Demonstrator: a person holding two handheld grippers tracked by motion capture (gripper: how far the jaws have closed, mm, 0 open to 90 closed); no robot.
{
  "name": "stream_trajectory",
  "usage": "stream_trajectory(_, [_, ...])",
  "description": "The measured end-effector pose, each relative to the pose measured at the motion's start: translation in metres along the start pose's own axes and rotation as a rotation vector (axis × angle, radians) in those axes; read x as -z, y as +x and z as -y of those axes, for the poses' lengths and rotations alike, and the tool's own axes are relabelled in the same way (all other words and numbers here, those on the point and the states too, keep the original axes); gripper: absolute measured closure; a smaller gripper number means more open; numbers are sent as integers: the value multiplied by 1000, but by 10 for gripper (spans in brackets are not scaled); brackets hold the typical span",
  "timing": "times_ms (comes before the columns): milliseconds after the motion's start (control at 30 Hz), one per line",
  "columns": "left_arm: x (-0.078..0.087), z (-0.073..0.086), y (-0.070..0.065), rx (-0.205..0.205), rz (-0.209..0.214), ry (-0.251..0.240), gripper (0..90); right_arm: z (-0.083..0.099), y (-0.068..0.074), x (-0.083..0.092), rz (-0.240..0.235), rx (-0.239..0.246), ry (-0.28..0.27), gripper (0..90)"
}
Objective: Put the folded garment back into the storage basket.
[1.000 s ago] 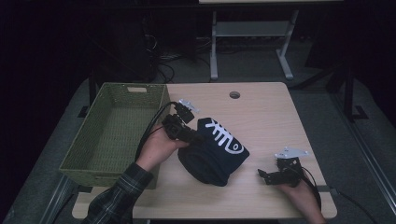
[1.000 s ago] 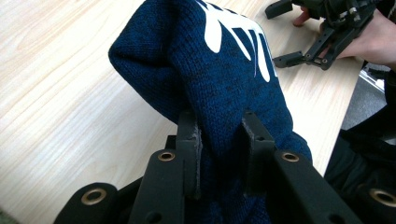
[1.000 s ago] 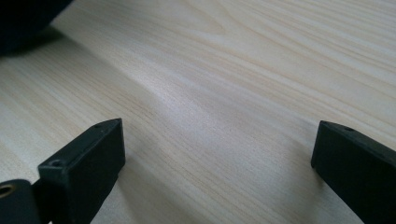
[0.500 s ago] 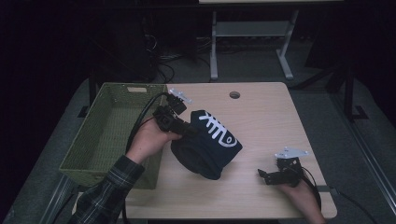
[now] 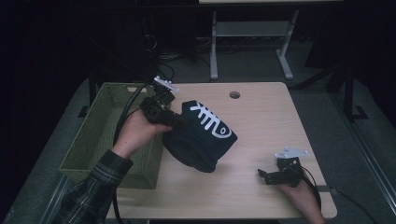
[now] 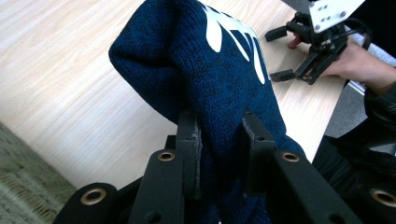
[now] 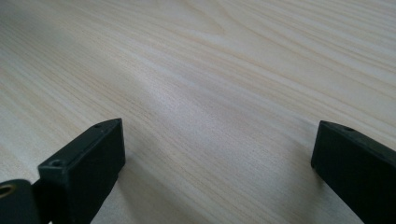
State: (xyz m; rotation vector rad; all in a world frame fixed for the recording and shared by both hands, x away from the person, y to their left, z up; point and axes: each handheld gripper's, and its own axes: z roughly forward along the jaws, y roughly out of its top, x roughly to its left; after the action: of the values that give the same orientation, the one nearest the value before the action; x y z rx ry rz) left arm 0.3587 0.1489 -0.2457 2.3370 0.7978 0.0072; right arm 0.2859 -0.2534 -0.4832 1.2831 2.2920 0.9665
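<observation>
A dark blue knitted garment (image 5: 205,140) with a white fishbone print hangs in a bundle above the table's middle. My left gripper (image 5: 180,121) is shut on its upper edge, beside the basket's right rim. In the left gripper view the knit (image 6: 219,88) is pinched between the two black jaws of my left gripper (image 6: 219,135), folds hanging away over the wood. My right gripper (image 5: 264,176) rests near the table's front right corner, jaws wide apart with only bare wood between them in the right gripper view (image 7: 215,144).
A green woven basket (image 5: 100,135) stands at the table's left edge, partly off it. The light wooden table (image 5: 261,121) has a round cable hole (image 5: 234,94) near its far edge. A white desk frame and cables stand on the floor beyond.
My left hand has lifted the garment off the table and carried it left toward the basket; the cloth now hangs in a bundle. The right gripper has stayed put.
</observation>
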Motion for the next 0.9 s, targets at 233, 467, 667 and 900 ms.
stream_trajectory(233, [28, 0, 5, 15, -13, -24, 729, 0, 0, 0, 0, 0, 0, 26])
stream_trajectory(467, [52, 5, 12, 50, -40, -45, 729, 0, 0, 0, 0, 0, 0, 25])
stream_trajectory(667, [75, 7, 18, 69, -67, -58, 730, 0, 0, 0, 1, -1, 0, 26])
stream_trajectory(900, [99, 12, 23, 93, -94, -76, 730, 0, 0, 0, 1, -2, 0, 26])
